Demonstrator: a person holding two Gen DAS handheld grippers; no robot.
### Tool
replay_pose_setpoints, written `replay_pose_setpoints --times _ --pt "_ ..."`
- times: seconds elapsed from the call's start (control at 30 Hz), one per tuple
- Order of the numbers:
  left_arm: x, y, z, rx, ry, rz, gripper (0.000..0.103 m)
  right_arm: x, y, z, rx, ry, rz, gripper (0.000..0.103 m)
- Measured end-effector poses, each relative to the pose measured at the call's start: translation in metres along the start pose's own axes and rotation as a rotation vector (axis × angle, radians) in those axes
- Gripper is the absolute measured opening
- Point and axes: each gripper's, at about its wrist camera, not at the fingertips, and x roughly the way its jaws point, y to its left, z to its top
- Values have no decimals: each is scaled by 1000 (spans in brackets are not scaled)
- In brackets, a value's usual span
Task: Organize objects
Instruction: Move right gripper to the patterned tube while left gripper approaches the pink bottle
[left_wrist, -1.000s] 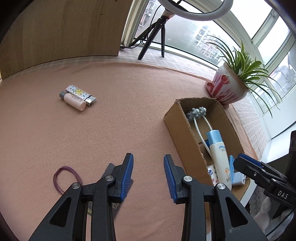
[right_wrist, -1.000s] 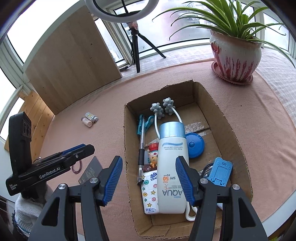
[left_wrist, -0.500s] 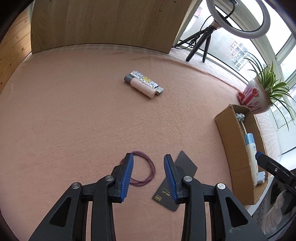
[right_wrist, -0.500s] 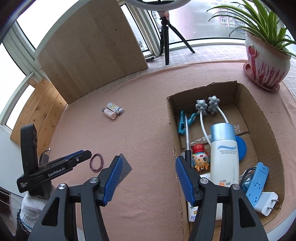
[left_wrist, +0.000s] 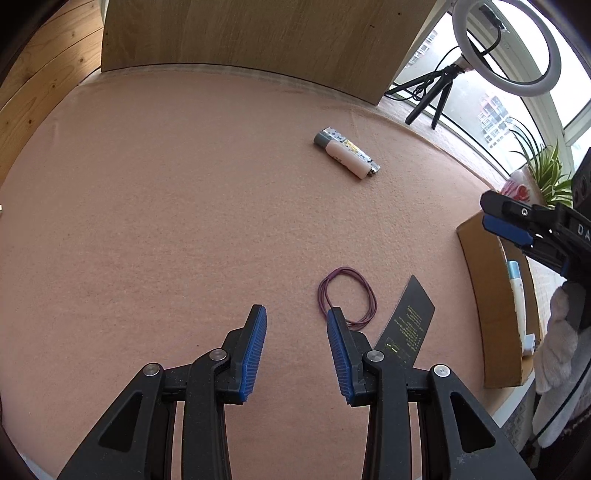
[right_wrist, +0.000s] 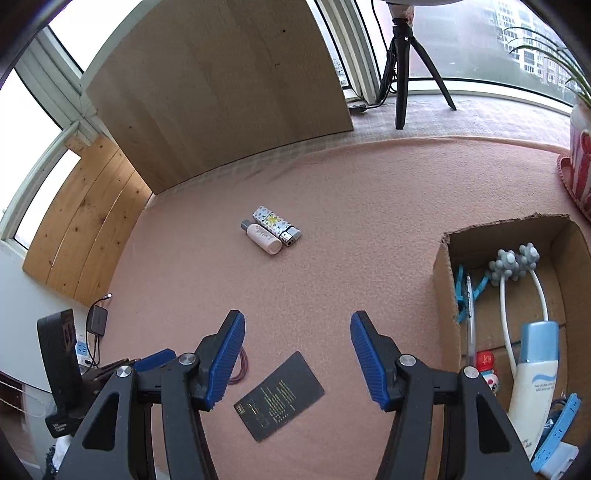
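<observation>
Both the left gripper (left_wrist: 296, 325) and right gripper (right_wrist: 297, 332) hang with fingers spread, empty, over the tabletop (left_wrist: 166, 206); black card (right_wrist: 279, 396) near the tabletop's front edge, beside the hair tie (left_wrist: 347, 297)

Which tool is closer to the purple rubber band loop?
Left. The left tool sits right at the purple rubber band loop, one finger overlapping its edge. The right tool hovers beyond it, above the black card.

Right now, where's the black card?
The black card lies flat on the pink table cover, just ahead of the open right gripper. The purple hair tie is beside it, and the cardboard box sits further right.
</observation>
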Motion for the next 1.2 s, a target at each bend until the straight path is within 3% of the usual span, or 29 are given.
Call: replay_pose_setpoints --times 0.23,0.6,1.07,1.17,1.2 --pt "-26 48 -17 -85 -23 30 37 63 17 49 6 60 48 56" --pt "-52 113 -36 -208 -47 74 37 147 43 88 -55 103 -33 56" --pt "-53 117 -39 -227 -51 63 37 181 58 97 -161 198 -46 56" --pt "-50 114 -37 -222 -50 61 37 180 61 90 -170 218 -19 39" --pt "-50 113 -37 -221 -48 60 37 179 64 87 -182 222 -17 38"
